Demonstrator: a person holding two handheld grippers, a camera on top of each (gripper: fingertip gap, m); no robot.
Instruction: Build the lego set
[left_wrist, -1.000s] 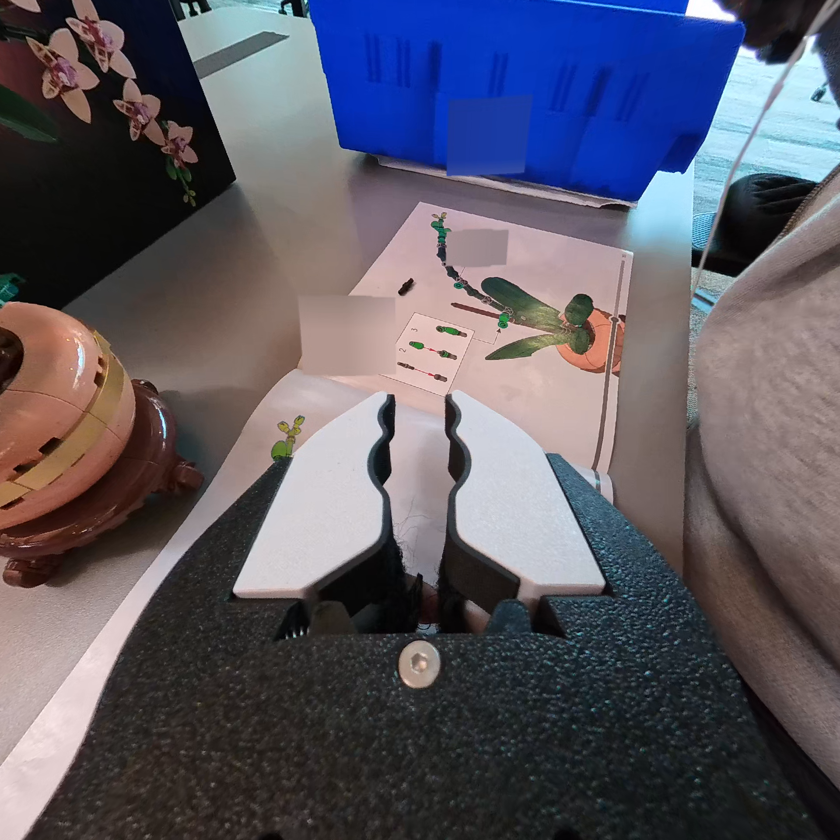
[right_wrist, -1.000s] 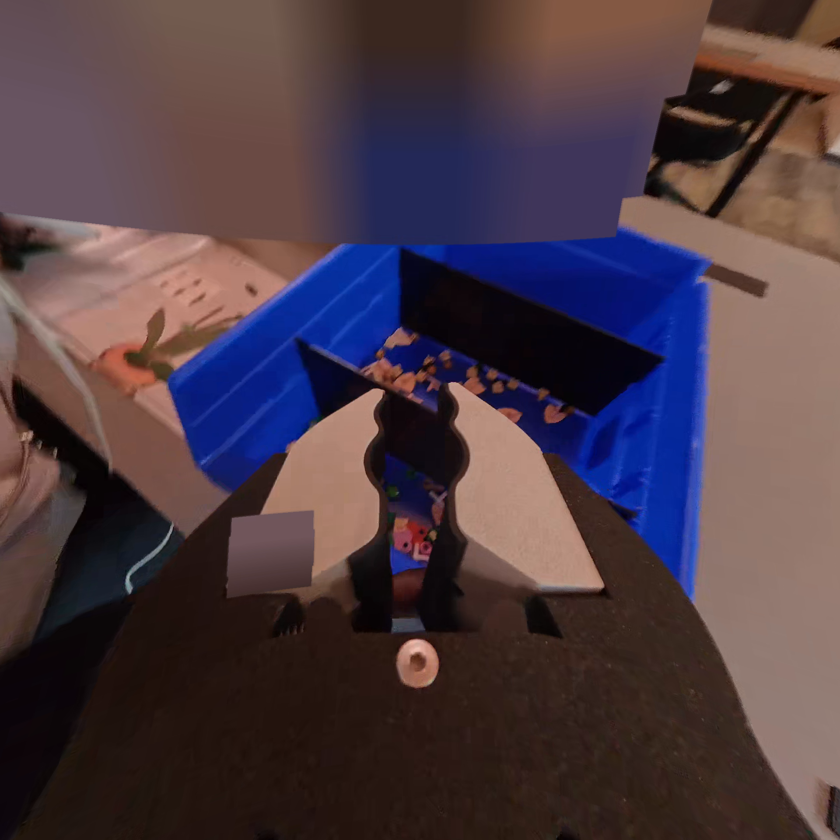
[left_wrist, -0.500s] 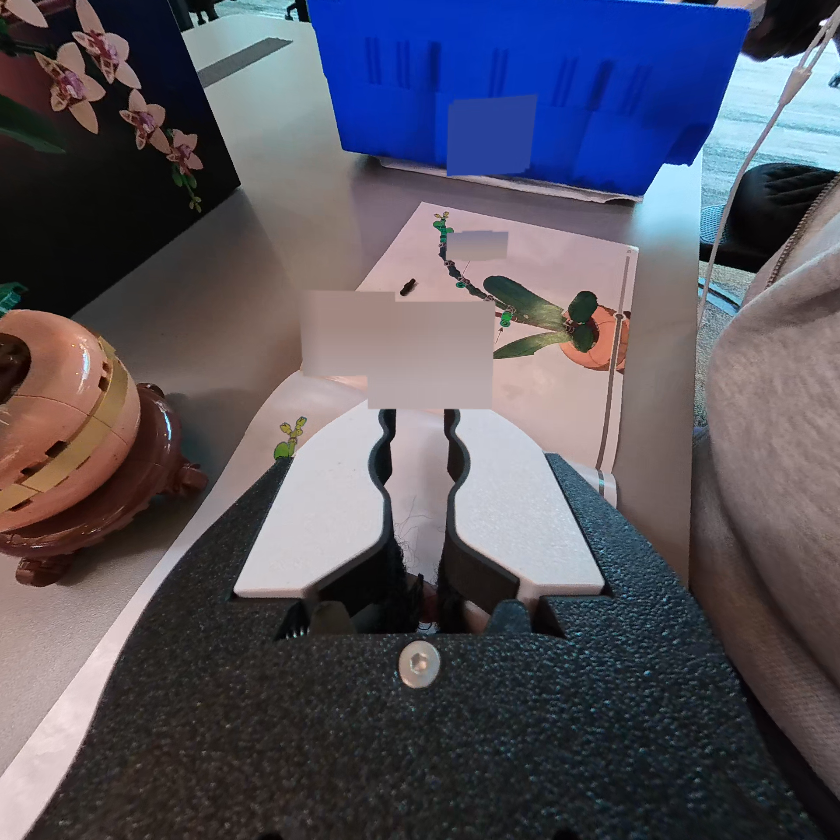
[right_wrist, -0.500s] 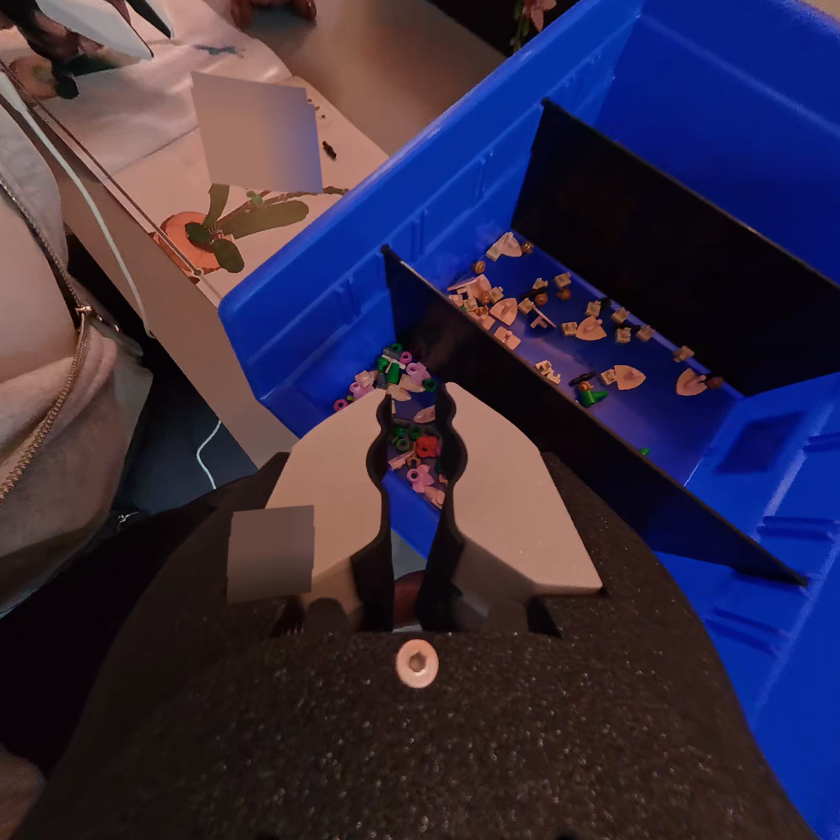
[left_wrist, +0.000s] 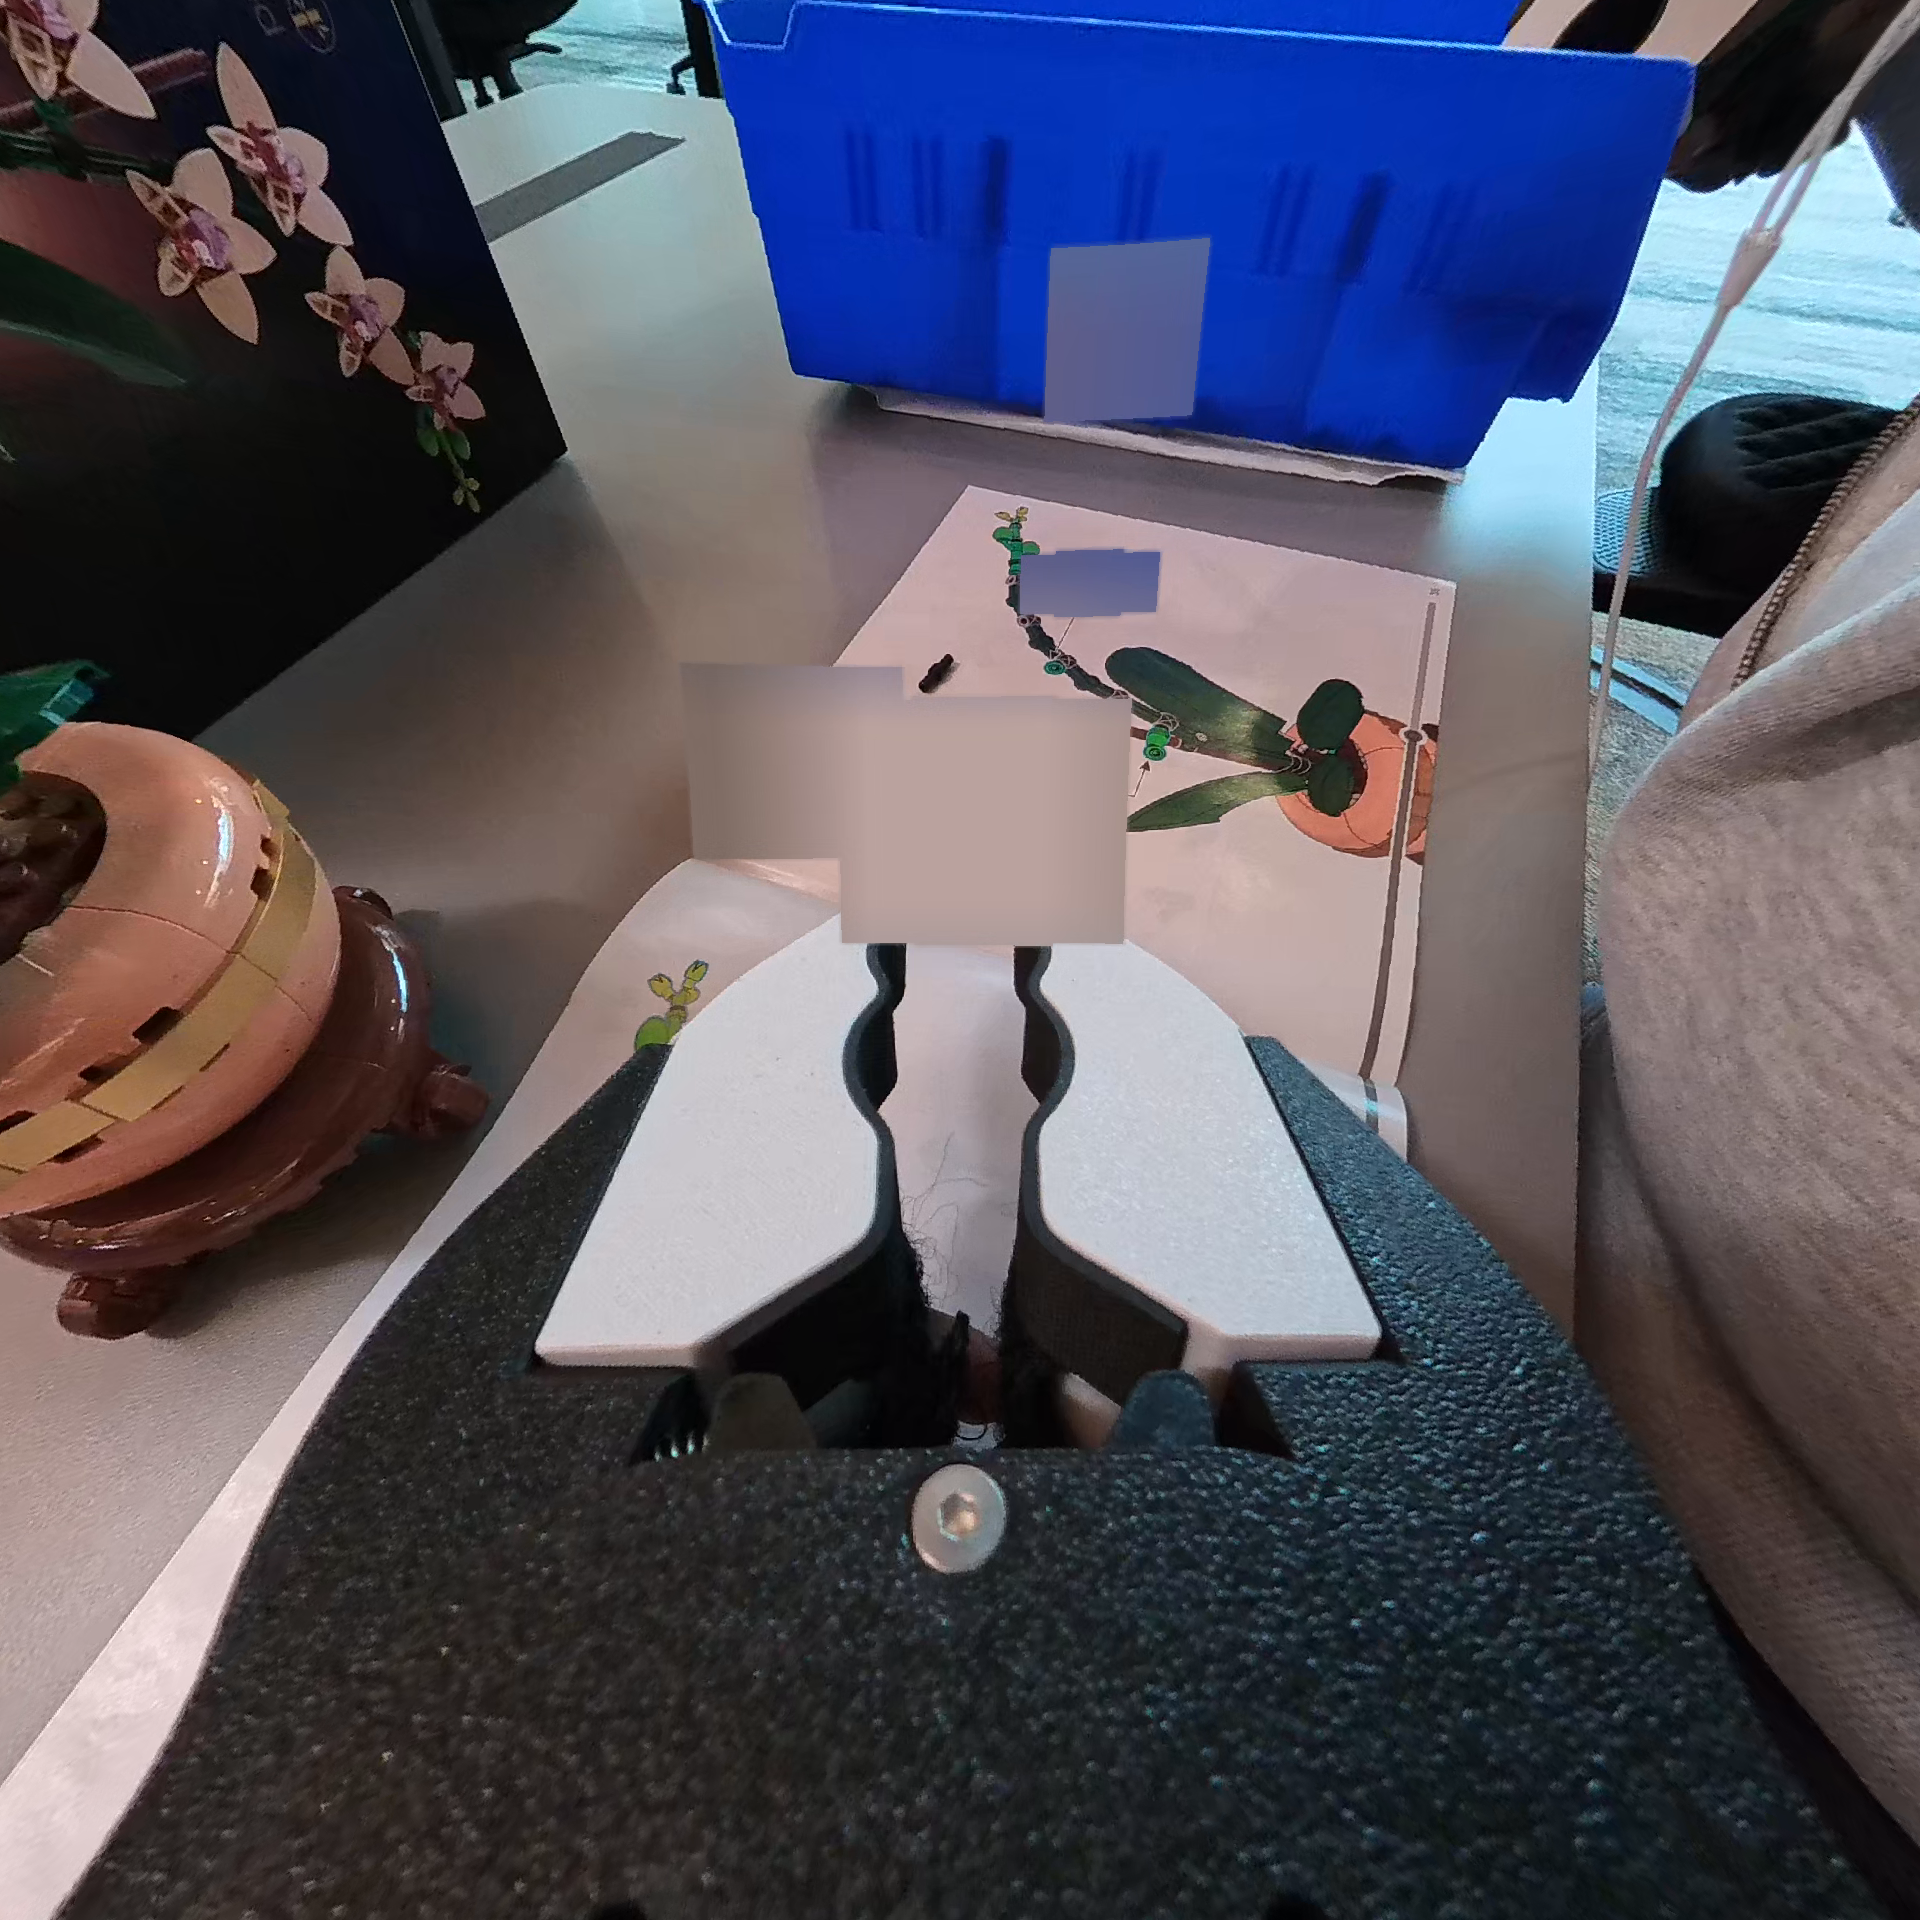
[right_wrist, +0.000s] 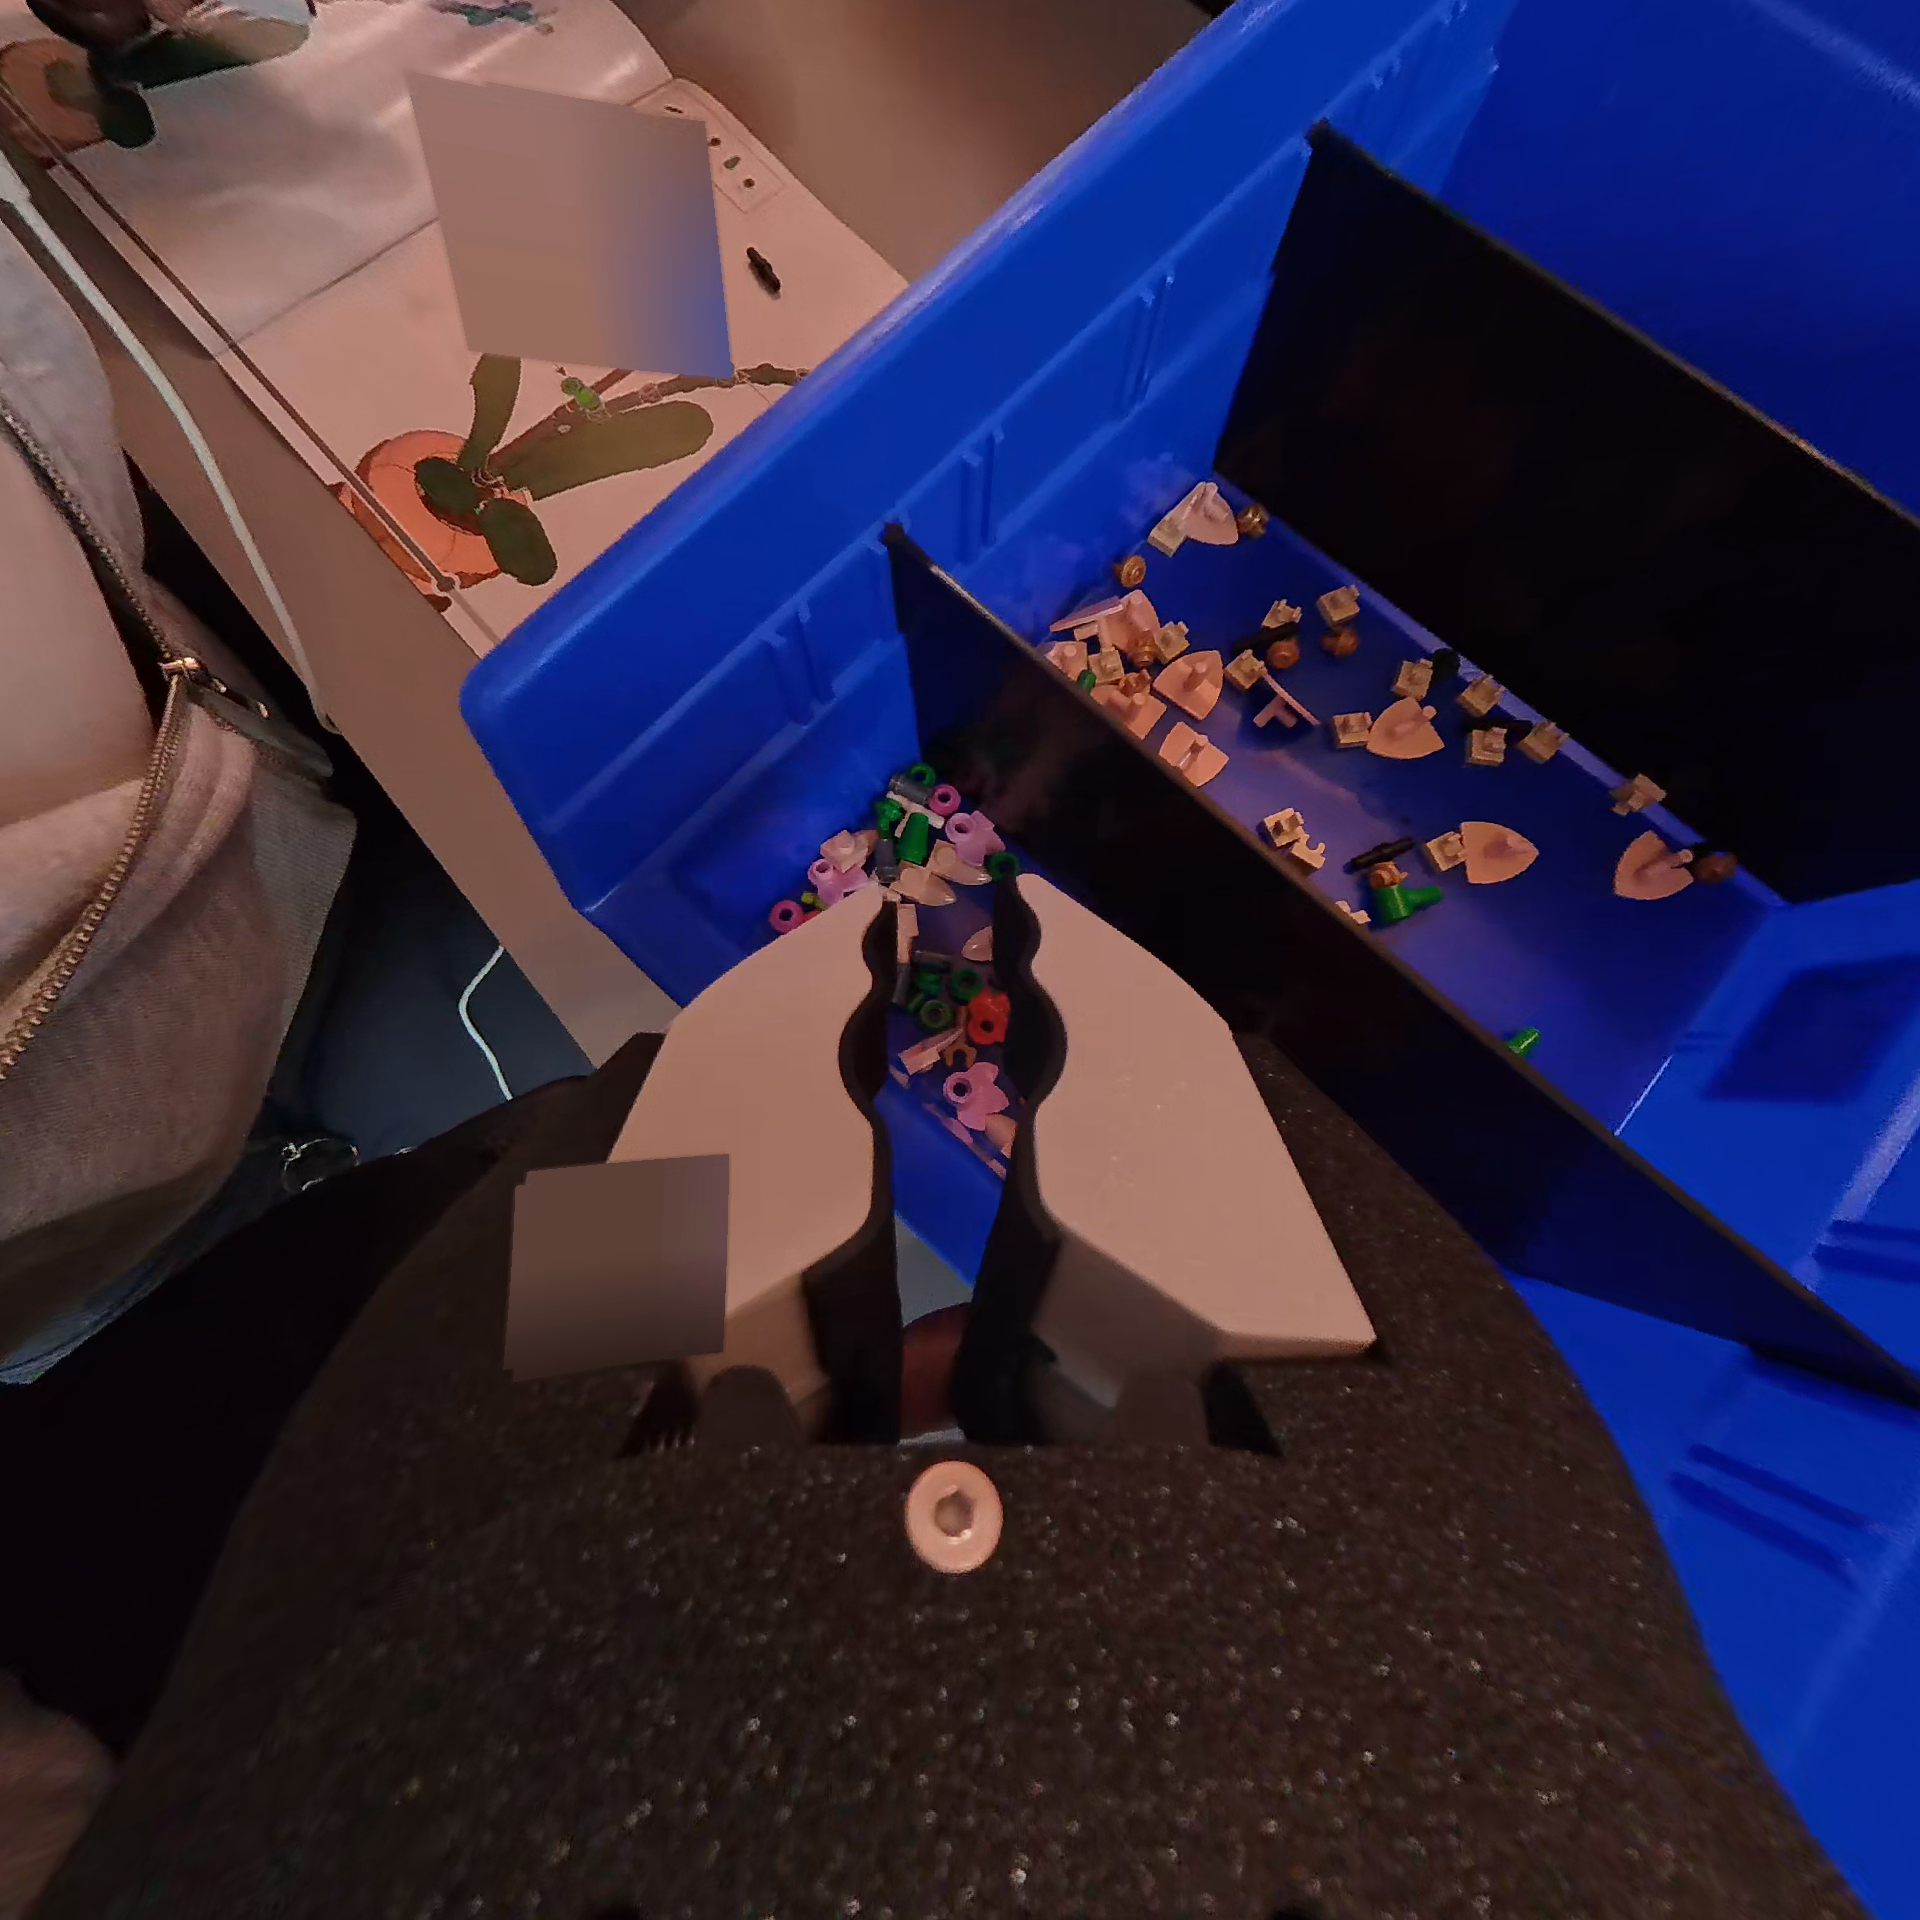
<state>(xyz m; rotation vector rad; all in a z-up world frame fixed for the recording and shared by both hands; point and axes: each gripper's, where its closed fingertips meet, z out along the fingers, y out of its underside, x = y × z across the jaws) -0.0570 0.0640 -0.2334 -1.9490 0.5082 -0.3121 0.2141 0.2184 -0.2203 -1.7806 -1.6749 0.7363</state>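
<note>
- The right gripper (right_wrist: 940, 894) hangs over the pile of tiny toy bricks (right_wrist: 914, 852) in the end compartment of the blue bin (right_wrist: 675, 675), next to the black divider (right_wrist: 1143, 831).
- Its jaws stand a little apart, with nothing between them.
- To pick well, I think it should go straight down on one brick only, away from the divider, then squeeze softly.
- More tan bricks (right_wrist: 1403, 727) lie in the middle compartment.
- The left gripper (left_wrist: 961, 956) floats above the open picture booklet (left_wrist: 1247, 935) near the table's front edge, jaws a little apart and nothing in them.
- A small black pin (left_wrist: 935, 673) lies on the booklet.
- A pink brick pot (left_wrist: 156, 966) sits at the table's left side, beside a dark flower box (left_wrist: 239, 343).
</note>
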